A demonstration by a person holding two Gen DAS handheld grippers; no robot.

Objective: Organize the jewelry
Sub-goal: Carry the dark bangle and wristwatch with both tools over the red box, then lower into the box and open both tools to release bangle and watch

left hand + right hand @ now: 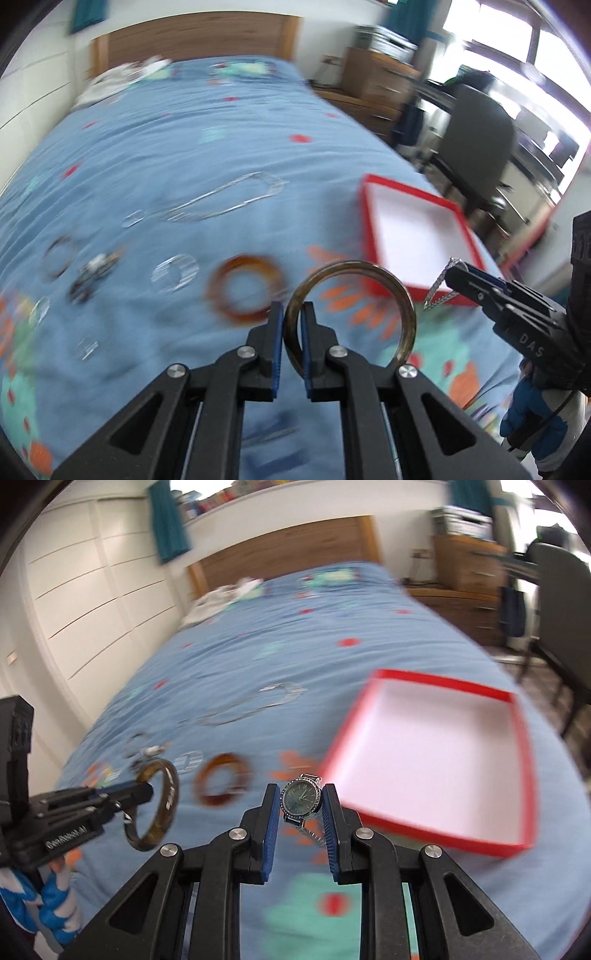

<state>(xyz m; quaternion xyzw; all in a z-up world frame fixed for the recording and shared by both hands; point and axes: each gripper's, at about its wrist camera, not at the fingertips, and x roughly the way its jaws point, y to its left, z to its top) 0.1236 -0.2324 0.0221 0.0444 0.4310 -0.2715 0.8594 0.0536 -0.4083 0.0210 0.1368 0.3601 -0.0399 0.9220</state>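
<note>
A bed (207, 155) with a blue floral bedspread fills both views, its wooden headboard (192, 40) at the far end against a white wall, with wooden drawers (465, 572) and a dark chair (476, 122) off to the right; motion blur smears most of the room. Near the bed's right edge lies a shallow red box (436, 760) with a white interior, open side up, its far corner cut by the right gripper in the left wrist view. Scattered to its left on the bedspread are an amber bangle (245, 288), a silver chain necklace (229, 199) stretched toward the headboard, and several smaller pieces too blurred to name. The left gripper (293, 321) is pinched on the rim of a dark brown bangle (373, 291), held upright above the bed with its opening facing the camera. The right gripper (301, 805) clamps a wristwatch (301, 799) by the sides of its case, dial facing the camera, its metal band hanging below, partly hidden behind the fingers.
</note>
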